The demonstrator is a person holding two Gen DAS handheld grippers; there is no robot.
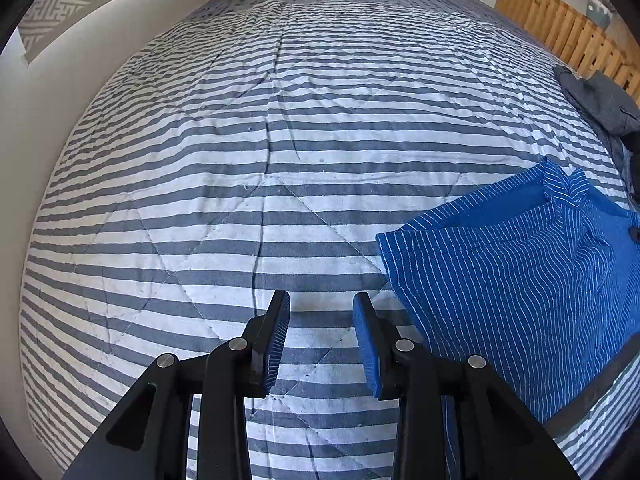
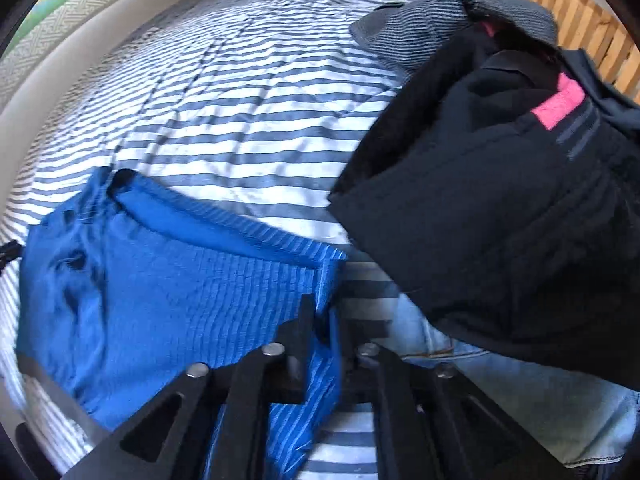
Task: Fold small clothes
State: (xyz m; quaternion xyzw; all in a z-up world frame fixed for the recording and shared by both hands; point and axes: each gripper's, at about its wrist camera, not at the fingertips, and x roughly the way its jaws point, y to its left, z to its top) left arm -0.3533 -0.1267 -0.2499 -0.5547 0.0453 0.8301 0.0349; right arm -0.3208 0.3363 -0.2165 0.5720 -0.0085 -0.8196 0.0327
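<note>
Blue shorts (image 2: 160, 280) lie on the striped quilt (image 1: 280, 160) at the near edge, waistband facing away from the cameras, still wrinkled and not yet squared up. Right gripper (image 2: 322, 320) is clenched on the shorts' right edge; fabric runs between the jaws. Left gripper (image 1: 322, 312) is spread apart, empty, hovering over bare quilt just left of the shorts (image 1: 520, 292).

Judgement: the step is spreading the shorts flat before the first fold. To do it well: left should take the opposite edge at matching height, both pull outward to tension the cloth and kill the wrinkles, then lay it down flat. Grip hem or seam only, not quilt underneath. Keep clear of the dark pile (image 2: 500, 200) on the right, which sits just beside the shorts, possibly overlapping, and could get dragged along.

Writing: none readable. A pink patch (image 2: 560, 104) on the dark pile shows no legible text. The shorts' button (image 1: 634, 233) sits at frame edge, unmarked as far as visible.
</note>
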